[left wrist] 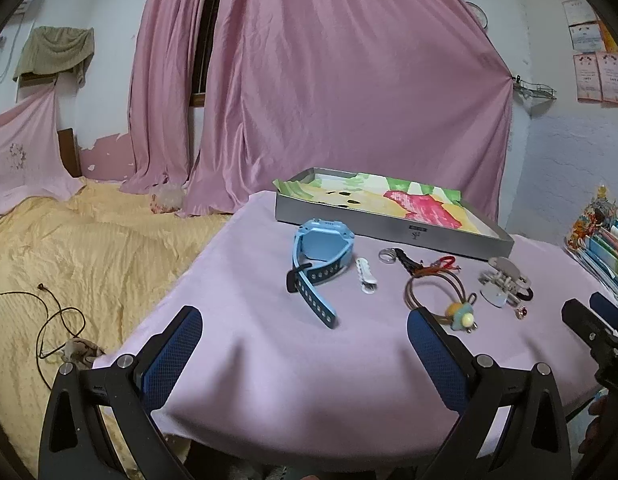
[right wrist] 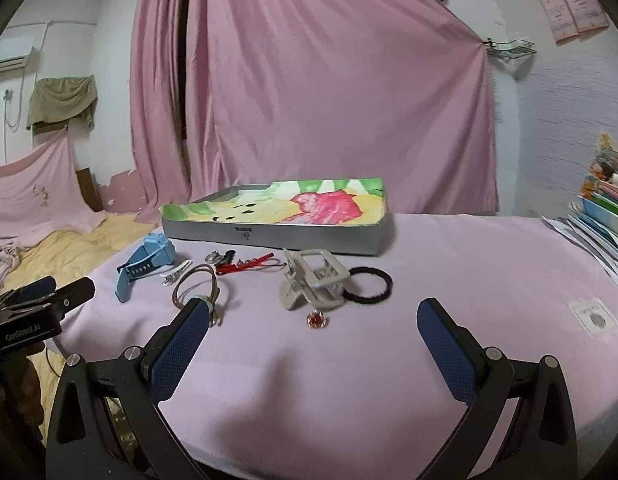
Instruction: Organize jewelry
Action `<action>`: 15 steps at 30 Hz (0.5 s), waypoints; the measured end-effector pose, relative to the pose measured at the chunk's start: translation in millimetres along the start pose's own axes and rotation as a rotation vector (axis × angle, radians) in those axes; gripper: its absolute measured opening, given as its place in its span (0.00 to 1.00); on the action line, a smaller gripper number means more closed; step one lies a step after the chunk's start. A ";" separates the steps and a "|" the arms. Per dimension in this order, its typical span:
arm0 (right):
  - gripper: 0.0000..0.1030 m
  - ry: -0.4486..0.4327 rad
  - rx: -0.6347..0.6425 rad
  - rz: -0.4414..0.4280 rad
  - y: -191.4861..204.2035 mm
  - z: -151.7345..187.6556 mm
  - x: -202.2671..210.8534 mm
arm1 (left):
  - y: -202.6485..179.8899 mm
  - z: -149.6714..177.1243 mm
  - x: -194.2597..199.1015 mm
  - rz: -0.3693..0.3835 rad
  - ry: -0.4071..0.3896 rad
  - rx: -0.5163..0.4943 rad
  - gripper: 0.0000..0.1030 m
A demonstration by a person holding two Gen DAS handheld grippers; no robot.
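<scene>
Fingers of both grippers stand wide apart and hold nothing: the left gripper (left wrist: 305, 344) low in the left view, the right gripper (right wrist: 313, 332) low in the right view, both short of the jewelry. By my reading, nothing is sorted yet. Across the frame's middle, the tray (right wrist: 269, 232) shows only its painted lining; its far part is hard to see. All pieces lie loose on the tabletop (right wrist: 449, 260) in front of it: the blue watch (left wrist: 321, 248) left of centre, the grey claw clip (right wrist: 313, 280) at centre, the black ring (right wrist: 369, 284) touching its right side, the brown hair tie (left wrist: 433, 284), the white clip (left wrist: 367, 276), and the red bead (right wrist: 317, 319) lowest.
</scene>
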State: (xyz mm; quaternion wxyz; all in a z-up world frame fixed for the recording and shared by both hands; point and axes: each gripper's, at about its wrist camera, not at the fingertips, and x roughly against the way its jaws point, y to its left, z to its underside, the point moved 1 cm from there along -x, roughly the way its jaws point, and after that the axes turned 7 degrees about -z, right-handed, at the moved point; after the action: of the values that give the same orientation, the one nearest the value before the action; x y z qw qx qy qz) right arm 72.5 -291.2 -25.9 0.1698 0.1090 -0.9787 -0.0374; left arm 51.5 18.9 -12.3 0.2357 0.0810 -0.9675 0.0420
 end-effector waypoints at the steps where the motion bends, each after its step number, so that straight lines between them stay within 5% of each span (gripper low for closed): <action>1: 0.99 0.001 0.001 -0.008 -0.7 -2.3 -1.9 | 0.6 -2.4 -2.4 -0.002 0.001 -0.005 1.00; 15: 0.99 0.065 0.020 -0.039 9.6 -22.3 -33.9 | 6.3 -27.9 -32.6 0.007 0.028 -0.015 1.00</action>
State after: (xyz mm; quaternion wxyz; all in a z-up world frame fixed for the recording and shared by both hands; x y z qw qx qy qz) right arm 109.3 -275.0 -14.9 0.1996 0.1309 -0.9707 -0.0275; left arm 91.5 32.9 -2.9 0.2495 0.0752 -0.9648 0.0365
